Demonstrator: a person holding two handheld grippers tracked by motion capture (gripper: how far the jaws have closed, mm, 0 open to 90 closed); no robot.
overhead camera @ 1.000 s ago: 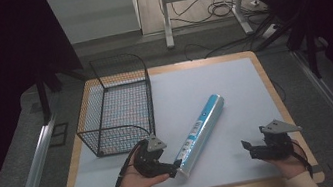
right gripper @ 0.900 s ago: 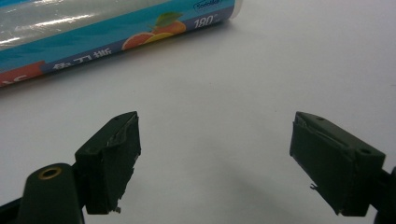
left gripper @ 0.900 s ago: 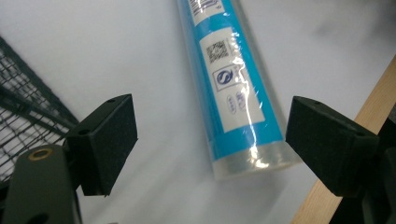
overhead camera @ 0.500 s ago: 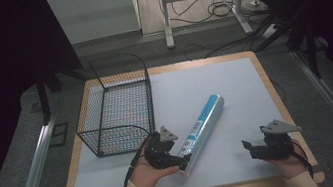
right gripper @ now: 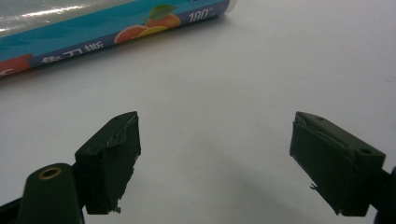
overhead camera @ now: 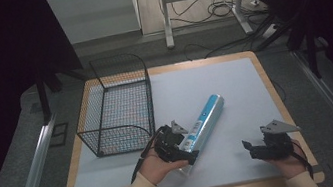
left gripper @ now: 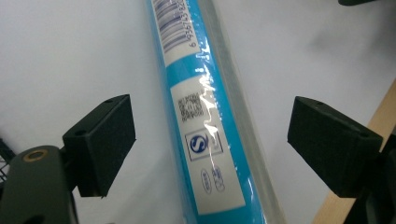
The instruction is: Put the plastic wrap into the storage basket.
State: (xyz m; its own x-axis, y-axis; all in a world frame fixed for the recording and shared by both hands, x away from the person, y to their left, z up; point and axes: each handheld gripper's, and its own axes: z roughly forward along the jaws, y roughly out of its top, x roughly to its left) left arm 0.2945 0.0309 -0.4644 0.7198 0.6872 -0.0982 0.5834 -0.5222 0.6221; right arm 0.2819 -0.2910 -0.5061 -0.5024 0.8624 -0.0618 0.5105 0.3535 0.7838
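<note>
Blue film roll [overhead camera: 203, 124] lies diagonally on the table [overhead camera: 214, 86], just right of the wire basket [overhead camera: 118, 106]. Left hand-held gripper [left gripper: 210, 140] straddles its near end, jaws having just been opening, pads clear of the wrap — likely lining up a grasp. Right hand-held gripper [right gripper: 215, 163] rests open, well apart, idle.

Obstacles: wire basket [overhead camera: 118, 106], left of centre on the desk [overhead camera: 233, 83]; blue roll [overhead camera: 203, 123], lying diagonally at centre, its lower end between the left gripper [overhead camera: 183, 149] fingers with a gap either side. Free room: white sheet upper right, and lower centre between roll and right gripper [overhead camera: 250, 147].
</note>
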